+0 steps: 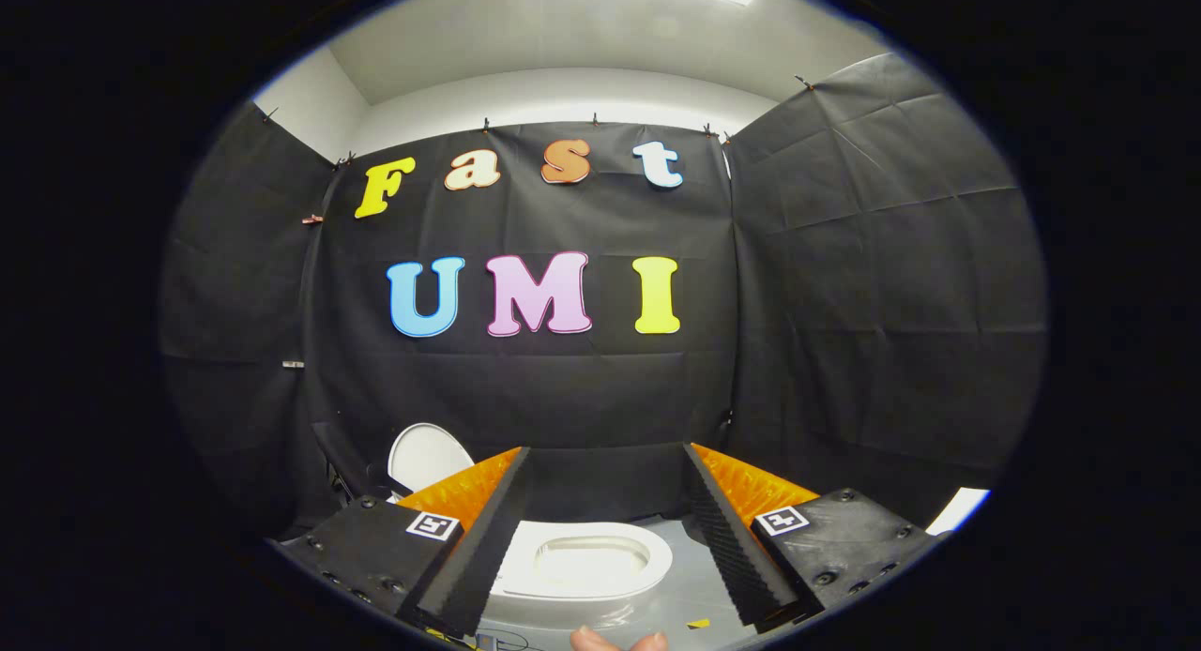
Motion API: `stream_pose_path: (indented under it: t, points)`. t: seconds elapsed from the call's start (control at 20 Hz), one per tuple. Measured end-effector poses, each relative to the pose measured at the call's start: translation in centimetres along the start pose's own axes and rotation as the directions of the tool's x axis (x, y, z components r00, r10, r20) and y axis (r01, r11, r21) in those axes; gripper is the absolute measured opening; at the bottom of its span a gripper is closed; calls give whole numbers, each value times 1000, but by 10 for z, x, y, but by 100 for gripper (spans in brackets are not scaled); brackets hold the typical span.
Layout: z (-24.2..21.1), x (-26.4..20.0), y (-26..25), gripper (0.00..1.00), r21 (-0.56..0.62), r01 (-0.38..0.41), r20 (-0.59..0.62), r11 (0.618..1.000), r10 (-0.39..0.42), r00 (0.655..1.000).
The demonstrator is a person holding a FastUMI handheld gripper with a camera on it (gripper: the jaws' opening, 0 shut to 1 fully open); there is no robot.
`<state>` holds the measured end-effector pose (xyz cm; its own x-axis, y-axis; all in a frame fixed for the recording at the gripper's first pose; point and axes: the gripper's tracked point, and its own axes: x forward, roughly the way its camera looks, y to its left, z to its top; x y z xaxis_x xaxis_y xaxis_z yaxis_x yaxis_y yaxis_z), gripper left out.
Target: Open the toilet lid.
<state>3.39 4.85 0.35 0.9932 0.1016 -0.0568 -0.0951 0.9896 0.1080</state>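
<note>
Gripper [605, 538] fingers stand wide apart with nothing between them, the ribbed pads [488, 538] angled outward from each other, one toward eleven o'clock and the other toward one o'clock. Neither finger touches anything.

Down in the gap between the fingers sits the toilet [586, 565], a small white one on a pale grey floor [690, 599]. Its seat ring faces upward with the oval bowl opening showing in the middle. The toilet lid [427, 456] is already raised: it stands upright at about ten o'clock from the bowl, just beyond the left finger, whose body covers its lower part. Whether the lid leans on something behind it or stands free is hard to tell, since the hinge area is hidden.

At six o'clock, nearest the camera, two fingertips [615, 640] of a person's hand peek up. A small yellow scrap [698, 623] lies on the floor at about five o'clock from the bowl, close to the right finger.

Black cloth walls [844, 304] close the booth at twelve, nine and three o'clock, pinned along their top edge, with a white ceiling [582, 32] above. A white slab [959, 508] shows low at four o'clock beyond the right finger.
</note>
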Motion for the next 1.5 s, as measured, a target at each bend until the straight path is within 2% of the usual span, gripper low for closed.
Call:
stream_pose_path:
  t: [1.5]
  points:
    - [7,-7,1,99,4,11,30,1000,-11,999]
